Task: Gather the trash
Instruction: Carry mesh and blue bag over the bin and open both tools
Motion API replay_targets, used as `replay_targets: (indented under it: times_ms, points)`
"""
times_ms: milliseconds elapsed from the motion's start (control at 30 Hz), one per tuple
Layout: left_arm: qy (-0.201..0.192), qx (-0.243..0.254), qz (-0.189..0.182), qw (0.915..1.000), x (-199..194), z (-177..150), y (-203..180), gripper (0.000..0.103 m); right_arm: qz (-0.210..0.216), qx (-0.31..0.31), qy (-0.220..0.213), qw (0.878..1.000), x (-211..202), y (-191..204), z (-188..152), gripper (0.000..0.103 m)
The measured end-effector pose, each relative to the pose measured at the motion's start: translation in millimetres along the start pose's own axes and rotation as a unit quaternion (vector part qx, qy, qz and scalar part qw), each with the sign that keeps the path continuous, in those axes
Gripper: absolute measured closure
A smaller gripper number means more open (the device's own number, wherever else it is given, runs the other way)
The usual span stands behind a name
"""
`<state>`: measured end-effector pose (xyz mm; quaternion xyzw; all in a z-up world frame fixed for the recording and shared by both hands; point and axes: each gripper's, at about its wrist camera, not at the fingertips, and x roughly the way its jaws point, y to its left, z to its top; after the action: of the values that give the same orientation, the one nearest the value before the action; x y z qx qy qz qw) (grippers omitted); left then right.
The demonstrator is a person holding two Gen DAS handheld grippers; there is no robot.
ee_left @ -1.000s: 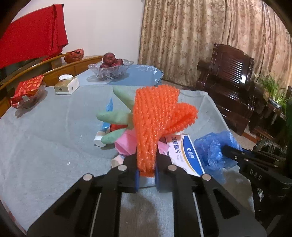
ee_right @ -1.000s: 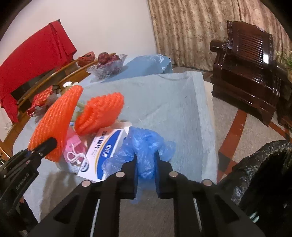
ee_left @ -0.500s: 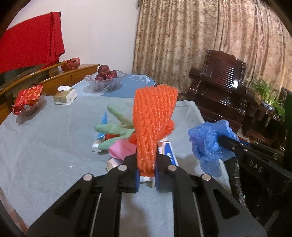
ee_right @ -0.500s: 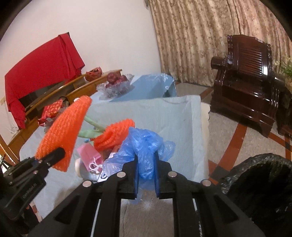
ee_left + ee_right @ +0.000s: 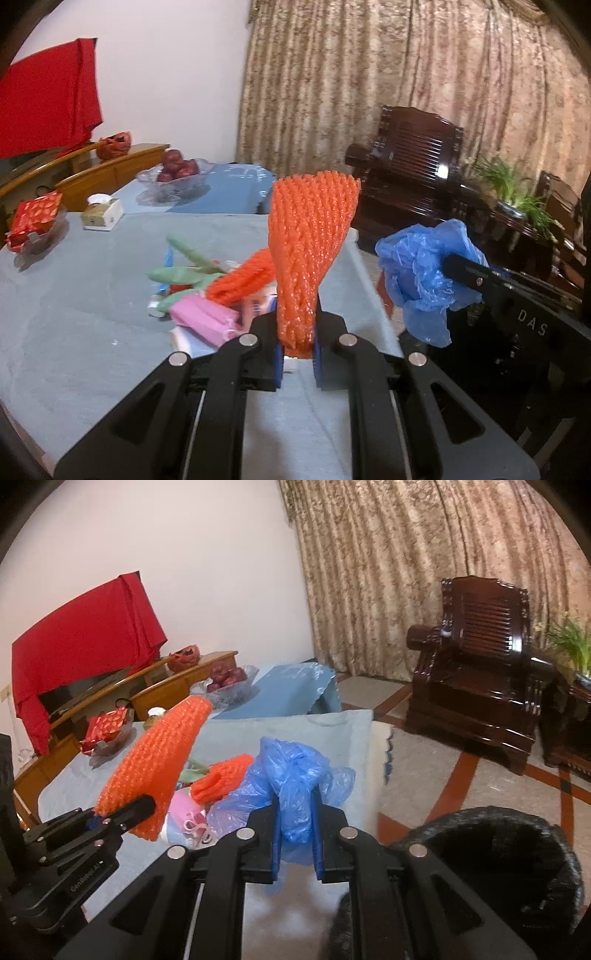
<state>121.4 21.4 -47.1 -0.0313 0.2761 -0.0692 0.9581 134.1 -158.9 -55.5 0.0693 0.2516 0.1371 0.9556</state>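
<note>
My left gripper [image 5: 297, 350] is shut on an orange foam fruit net [image 5: 310, 251], held up above the table; the net also shows in the right wrist view [image 5: 155, 771]. My right gripper [image 5: 295, 834] is shut on a crumpled blue plastic bag [image 5: 291, 779], lifted off the table near its right edge; the bag also shows in the left wrist view [image 5: 421, 269]. A second orange net [image 5: 240, 280], green and pink wrappers [image 5: 199, 317] and a carton remain in a pile on the grey tablecloth [image 5: 74, 302]. A black-lined trash bin [image 5: 509, 864] stands below right.
A tissue box [image 5: 101, 214], a red packet in a dish [image 5: 35, 218] and a glass bowl of apples [image 5: 175, 173] stand at the table's far side. A dark wooden armchair [image 5: 476, 686] and a potted plant [image 5: 517, 192] stand on the right.
Both grippers have risen and drawn back from the pile with their items. The blue bag has left the table and moved right toward the bin.
</note>
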Motion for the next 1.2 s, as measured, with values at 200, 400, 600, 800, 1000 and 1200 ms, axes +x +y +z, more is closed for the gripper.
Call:
replay_targets:
  times_ms: [200,400,600,800,1000,1200]
  points:
    - [0.005,0.011,-0.036,0.9993,-1.1,-1.4,-28.4,0.092,-0.031,0.010,-0.011,0.999,-27.1,-23.7,-4.1,0.090]
    - [0.018,0.035,-0.077,0.9963,5.2,-6.5,-64.3,0.092,-0.067,0.022,-0.016,0.997,-55.4,-50.9,-13.4,0.090]
    - [0.040,0.060,-0.118,0.9904,17.5,-18.5,-101.1,0.092,-0.110,0.040,-0.012,0.993,-75.9,-82.5,-27.3,0.090]
    - [0.049,0.085,-0.148,0.9841,26.7,-27.4,-137.3,0.092,-0.147,0.061,-0.005,0.987,-91.6,-111.5,-42.1,0.090]
    - [0.060,0.100,-0.172,0.9781,36.2,-35.6,-162.8,0.092,-0.171,0.077,0.000,0.982,-100.7,-135.0,-50.7,0.090]
    - [0.084,0.117,-0.191,0.9710,51.2,-47.1,-184.8,0.092,-0.190,0.091,0.007,0.978,-106.4,-153.2,-60.6,0.090]
